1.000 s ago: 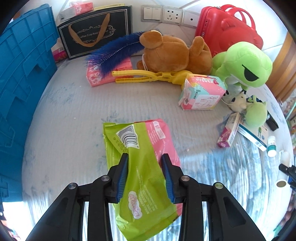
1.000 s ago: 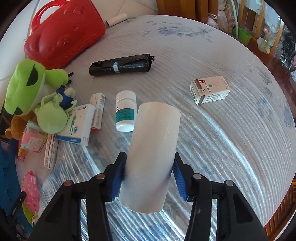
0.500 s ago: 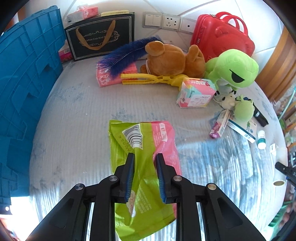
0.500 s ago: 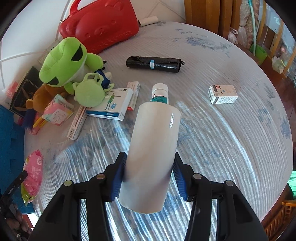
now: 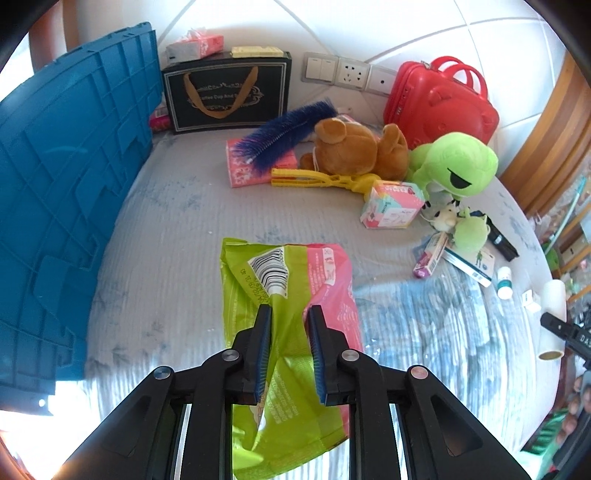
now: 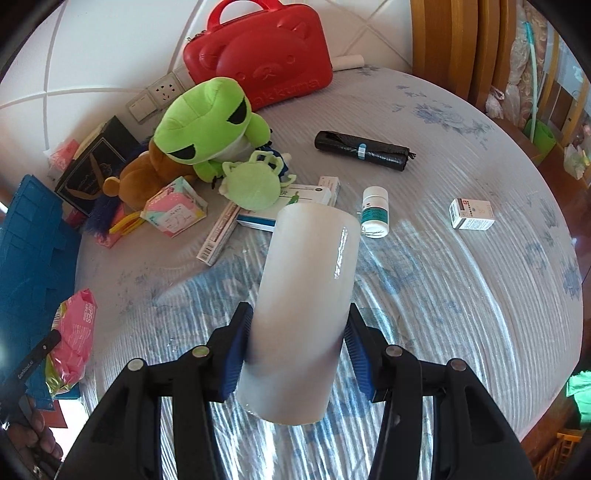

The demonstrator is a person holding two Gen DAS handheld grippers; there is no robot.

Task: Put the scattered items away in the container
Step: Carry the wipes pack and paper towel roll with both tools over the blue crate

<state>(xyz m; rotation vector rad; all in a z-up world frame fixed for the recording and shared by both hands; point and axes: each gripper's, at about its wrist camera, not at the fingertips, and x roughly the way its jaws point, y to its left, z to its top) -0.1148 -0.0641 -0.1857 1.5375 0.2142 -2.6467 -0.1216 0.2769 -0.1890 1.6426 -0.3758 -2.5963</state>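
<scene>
Left wrist view only: left gripper (image 5: 289, 349) pinched on green-pink wipes pack (image 5: 284, 295), frame center, long axis pointing up-frame. Right wrist view: right gripper (image 6: 297, 350) clamped on white roll (image 6: 306, 306), tilted up-right, frame center. Blue container (image 5: 62, 206) at left, contents not visible.

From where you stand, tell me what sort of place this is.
Most likely a bedroom in a home: a quilted mattress against a padded white wall, plush toys such as the green frog and brown bear, and wall sockets.
</scene>
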